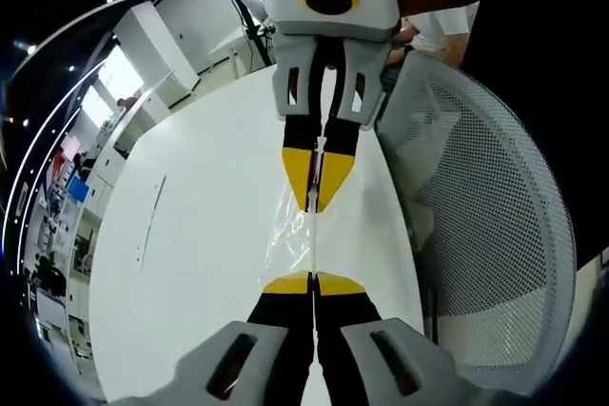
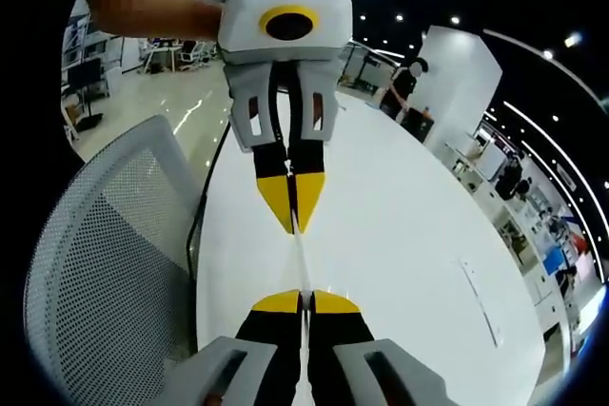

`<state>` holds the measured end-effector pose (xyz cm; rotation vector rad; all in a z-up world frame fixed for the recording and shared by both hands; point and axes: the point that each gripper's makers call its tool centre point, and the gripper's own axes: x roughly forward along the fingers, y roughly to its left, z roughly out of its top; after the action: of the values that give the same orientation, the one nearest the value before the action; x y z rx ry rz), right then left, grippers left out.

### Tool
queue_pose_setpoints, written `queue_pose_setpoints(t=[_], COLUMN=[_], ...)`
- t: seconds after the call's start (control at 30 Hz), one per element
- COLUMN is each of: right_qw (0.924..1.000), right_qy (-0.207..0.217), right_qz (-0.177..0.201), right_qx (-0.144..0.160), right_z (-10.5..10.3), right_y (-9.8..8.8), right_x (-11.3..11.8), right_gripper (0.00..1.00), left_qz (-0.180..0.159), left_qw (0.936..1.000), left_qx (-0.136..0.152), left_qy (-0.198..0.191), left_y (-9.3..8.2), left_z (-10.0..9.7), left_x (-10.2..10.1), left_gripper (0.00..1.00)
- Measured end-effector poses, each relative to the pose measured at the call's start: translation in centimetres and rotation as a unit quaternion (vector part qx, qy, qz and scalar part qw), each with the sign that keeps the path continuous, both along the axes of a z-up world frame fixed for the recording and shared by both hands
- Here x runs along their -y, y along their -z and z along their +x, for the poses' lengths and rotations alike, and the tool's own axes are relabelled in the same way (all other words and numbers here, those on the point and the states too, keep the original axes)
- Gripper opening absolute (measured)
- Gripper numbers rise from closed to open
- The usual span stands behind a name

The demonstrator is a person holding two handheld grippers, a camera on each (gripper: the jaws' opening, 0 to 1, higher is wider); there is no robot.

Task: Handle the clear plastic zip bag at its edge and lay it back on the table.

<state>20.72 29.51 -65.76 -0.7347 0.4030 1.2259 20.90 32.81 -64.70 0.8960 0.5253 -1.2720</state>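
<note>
The clear plastic zip bag (image 1: 297, 240) hangs stretched between my two grippers above the white table (image 1: 190, 235), wrinkled and seen nearly edge-on. My left gripper (image 1: 314, 284) is shut on its near edge. Facing it from above, my right gripper (image 1: 319, 199) is shut on the opposite edge. In the right gripper view the bag (image 2: 302, 259) shows as a thin pale line. There it runs from my right gripper (image 2: 304, 302) up to the yellow tips of my left gripper (image 2: 296, 222). Both pairs of jaws are pressed together.
A grey mesh office chair (image 1: 485, 216) stands right beside the table edge, also seen as the chair (image 2: 105, 244). A person's arm (image 2: 152, 11) holds the far gripper. The table top (image 2: 409, 235) spreads wide; shelves and desks line the room beyond.
</note>
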Motion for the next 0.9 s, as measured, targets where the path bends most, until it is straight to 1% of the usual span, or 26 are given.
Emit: queue_pose_setpoints(t=[0.9], right_qw=[1.0000], right_qy=[0.002], right_qz=[-0.001], right_qx=[-0.004], right_z=[0.08], right_y=[0.24], right_x=[0.19], right_gripper=[0.00], left_qz=[0.005], left_qw=[1.0000], left_qx=[-0.003], left_qy=[-0.003], left_y=[0.27], left_z=[0.04], left_x=[-0.56], left_gripper=[0.00])
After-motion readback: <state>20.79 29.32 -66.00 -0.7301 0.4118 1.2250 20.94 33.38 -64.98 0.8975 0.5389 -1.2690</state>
